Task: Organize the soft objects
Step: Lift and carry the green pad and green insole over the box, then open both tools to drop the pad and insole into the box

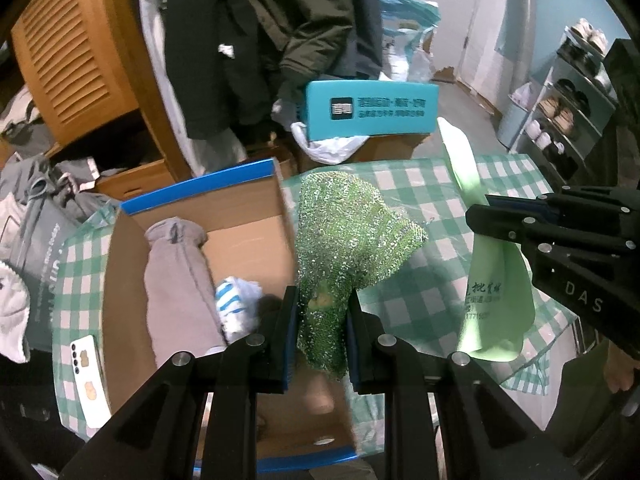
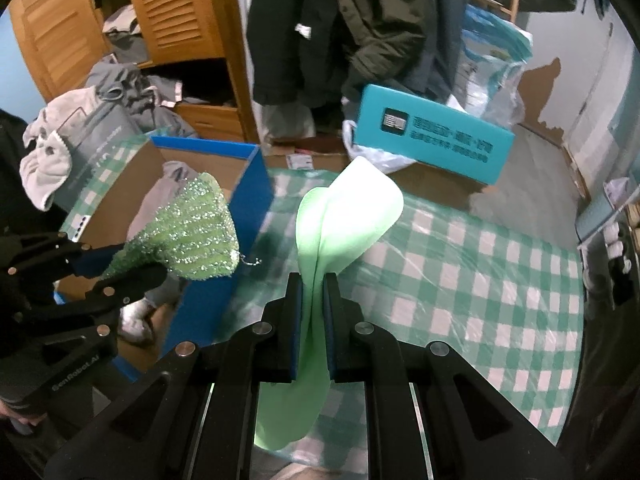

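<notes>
My left gripper (image 1: 322, 312) is shut on a sparkly green knitted cloth (image 1: 348, 232) and holds it above the right wall of an open cardboard box (image 1: 256, 236) with blue edges. The box holds a rolled grey garment (image 1: 176, 280) and a blue-and-white striped sock (image 1: 236, 304). My right gripper (image 2: 314, 292) is shut on a smooth light green cloth (image 2: 348, 216) and holds it above the green checked tablecloth (image 2: 480, 280). In the right wrist view the left gripper (image 2: 120, 260) and its sparkly cloth (image 2: 192, 236) are over the box (image 2: 248, 200).
A white phone (image 1: 88, 380) lies on the table left of the box. A teal box (image 1: 368, 110) sits behind the table on cardboard. Dark coats hang behind. A wooden louvred wardrobe (image 1: 76, 60) and piled clothes are at left, a shoe rack (image 1: 568, 120) at right.
</notes>
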Motion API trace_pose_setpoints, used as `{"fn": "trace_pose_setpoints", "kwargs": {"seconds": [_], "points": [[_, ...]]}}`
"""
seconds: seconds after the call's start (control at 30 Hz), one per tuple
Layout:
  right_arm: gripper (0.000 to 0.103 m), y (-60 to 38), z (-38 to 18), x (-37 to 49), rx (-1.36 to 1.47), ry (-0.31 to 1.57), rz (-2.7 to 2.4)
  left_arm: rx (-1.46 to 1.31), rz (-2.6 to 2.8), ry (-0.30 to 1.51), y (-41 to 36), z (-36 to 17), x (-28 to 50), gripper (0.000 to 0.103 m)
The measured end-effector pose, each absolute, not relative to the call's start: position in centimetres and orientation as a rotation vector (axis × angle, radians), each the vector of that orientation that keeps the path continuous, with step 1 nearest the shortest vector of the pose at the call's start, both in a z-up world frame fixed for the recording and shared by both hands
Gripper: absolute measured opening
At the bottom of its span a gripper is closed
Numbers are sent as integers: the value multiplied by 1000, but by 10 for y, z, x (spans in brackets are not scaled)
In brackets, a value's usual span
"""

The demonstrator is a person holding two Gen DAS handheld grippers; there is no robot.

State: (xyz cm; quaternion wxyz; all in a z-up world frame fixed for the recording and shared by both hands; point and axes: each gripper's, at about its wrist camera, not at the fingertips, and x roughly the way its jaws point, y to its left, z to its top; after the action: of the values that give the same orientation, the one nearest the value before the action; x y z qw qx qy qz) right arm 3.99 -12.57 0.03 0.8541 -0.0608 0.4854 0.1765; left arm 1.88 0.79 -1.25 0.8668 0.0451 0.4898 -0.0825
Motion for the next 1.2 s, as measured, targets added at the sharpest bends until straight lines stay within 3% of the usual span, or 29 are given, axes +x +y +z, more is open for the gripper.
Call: {"fn": "trace_pose_setpoints", "kwargs": {"seconds": [0.67, 1.2], "points": [[10, -21, -1, 52, -198, 1024, 515, -10, -24, 1042, 102, -29, 14, 21], [10, 25, -26, 51, -248, 1091, 578, -29, 29, 1090, 133, -47, 10, 23]]}}
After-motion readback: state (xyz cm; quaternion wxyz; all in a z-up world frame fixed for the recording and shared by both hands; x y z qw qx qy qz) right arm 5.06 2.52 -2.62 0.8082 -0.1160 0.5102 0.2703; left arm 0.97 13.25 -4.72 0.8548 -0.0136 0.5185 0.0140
